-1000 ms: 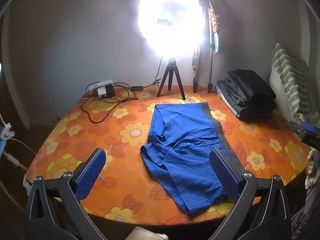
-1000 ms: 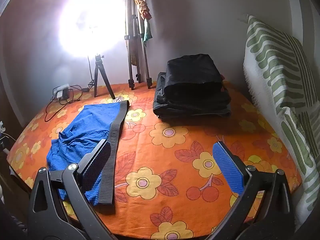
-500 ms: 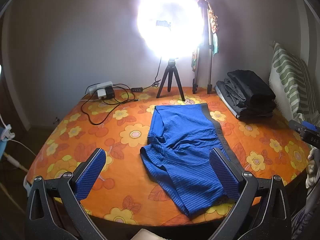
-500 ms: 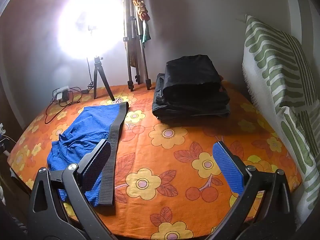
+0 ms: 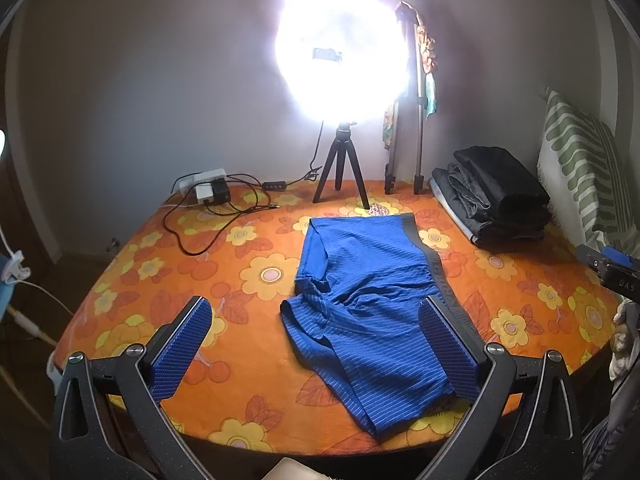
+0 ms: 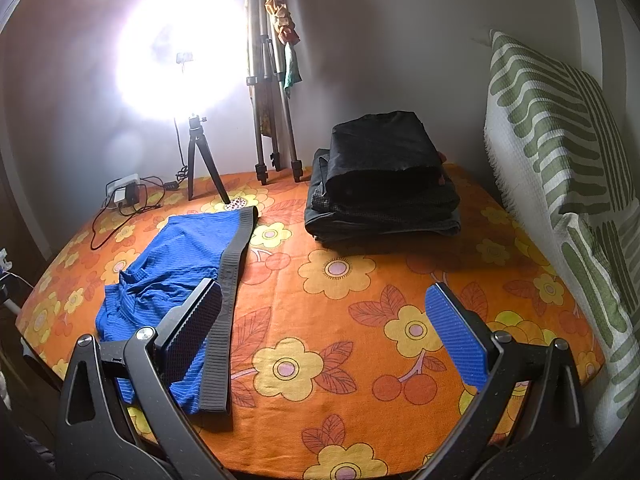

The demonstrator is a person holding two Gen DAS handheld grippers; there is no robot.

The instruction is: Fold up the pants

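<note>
Blue striped shorts (image 5: 368,304) with a dark grey waistband lie rumpled on the orange flowered cloth (image 5: 160,280), the waistband along their right side. They also show at the left of the right wrist view (image 6: 168,280). My left gripper (image 5: 316,344) is open and empty, held above the near table edge, its right pad over the shorts' near end. My right gripper (image 6: 324,332) is open and empty, to the right of the shorts, its left pad over the waistband (image 6: 228,292). The right gripper's tip (image 5: 608,264) shows at the right edge of the left wrist view.
A stack of folded dark clothes (image 6: 380,184) sits at the back right. A bright ring light on a small tripod (image 5: 340,168), a taller tripod (image 6: 272,120), and a power strip with cables (image 5: 208,196) stand along the back. A green-striped cushion (image 6: 560,160) is at the right.
Both grippers have drifted back and up a little, so the table looks slightly farther off. The shorts have not moved, and both grippers stay open.
</note>
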